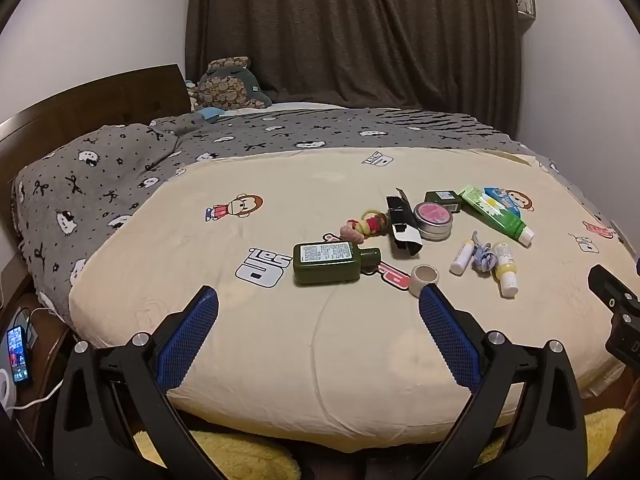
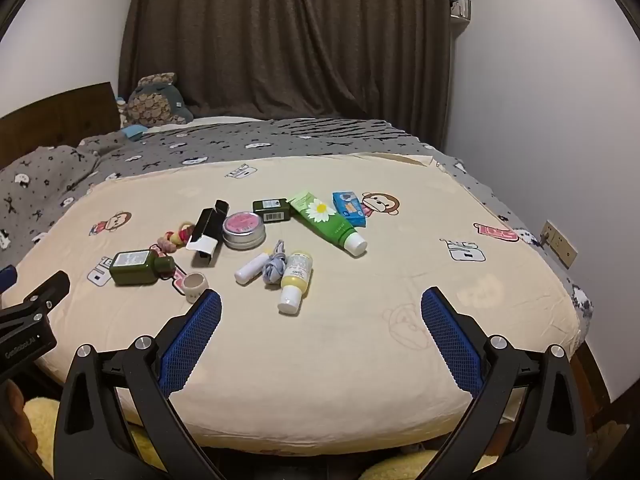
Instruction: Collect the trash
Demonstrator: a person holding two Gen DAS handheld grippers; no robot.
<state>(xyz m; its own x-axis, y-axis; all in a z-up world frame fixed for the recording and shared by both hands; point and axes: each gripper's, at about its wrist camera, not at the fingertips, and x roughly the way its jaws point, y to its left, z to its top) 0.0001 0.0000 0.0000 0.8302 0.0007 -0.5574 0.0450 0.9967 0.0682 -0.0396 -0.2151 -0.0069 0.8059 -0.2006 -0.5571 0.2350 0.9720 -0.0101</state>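
Observation:
Small items lie scattered on a cream quilt (image 1: 280,344) (image 2: 320,360). A dark green bottle (image 1: 332,262) (image 2: 138,266), a small white cup (image 1: 424,278) (image 2: 196,284), a black open box (image 1: 402,222) (image 2: 208,236), a round pink-lidded tin (image 1: 433,220) (image 2: 244,229), a green tube (image 1: 496,210) (image 2: 328,222), a yellow bottle (image 1: 505,268) (image 2: 296,280) and a white stick (image 1: 462,256) (image 2: 250,267) lie there. My left gripper (image 1: 319,298) is open, near the bottle and cup. My right gripper (image 2: 321,300) is open, near the yellow bottle.
Hair ties (image 1: 366,224) (image 2: 176,236), a grey-blue cord (image 1: 482,256) (image 2: 274,266), a small green box (image 2: 272,210) and a blue packet (image 2: 349,208) also lie on the quilt. A grey patterned blanket (image 1: 120,176) covers the far bed. A phone (image 1: 17,354) sits at left.

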